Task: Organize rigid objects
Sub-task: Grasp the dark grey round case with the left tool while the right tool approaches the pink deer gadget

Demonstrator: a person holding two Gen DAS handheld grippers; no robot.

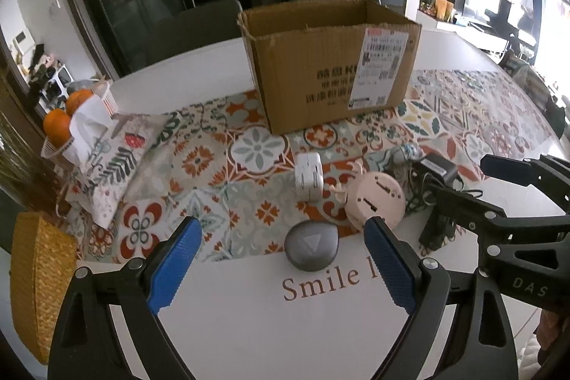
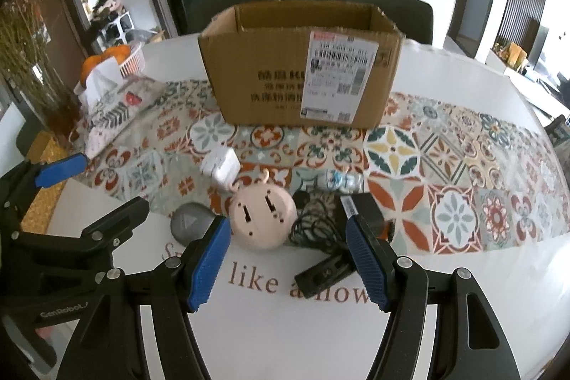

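An open cardboard box [image 1: 331,66] [image 2: 302,73] stands at the back of the patterned runner. In front of it lie a white charger [image 1: 308,175] [image 2: 221,166], a round pink device [image 1: 376,202] [image 2: 262,216], a grey pebble-shaped case [image 1: 311,246] [image 2: 188,223], a black adapter with cable [image 1: 433,173] [image 2: 363,212], a flat black piece [image 2: 326,273] and a small bottle [image 2: 338,182]. My left gripper [image 1: 283,267] is open, just short of the grey case. My right gripper [image 2: 285,267] is open, in front of the pink device and the cable.
A tissue pouch [image 1: 107,162] [image 2: 114,109] and a basket of oranges [image 1: 67,120] [image 2: 117,57] sit at the left. A yellow woven basket [image 1: 39,276] stands at the near left edge. Chairs stand behind the white table [image 1: 270,326].
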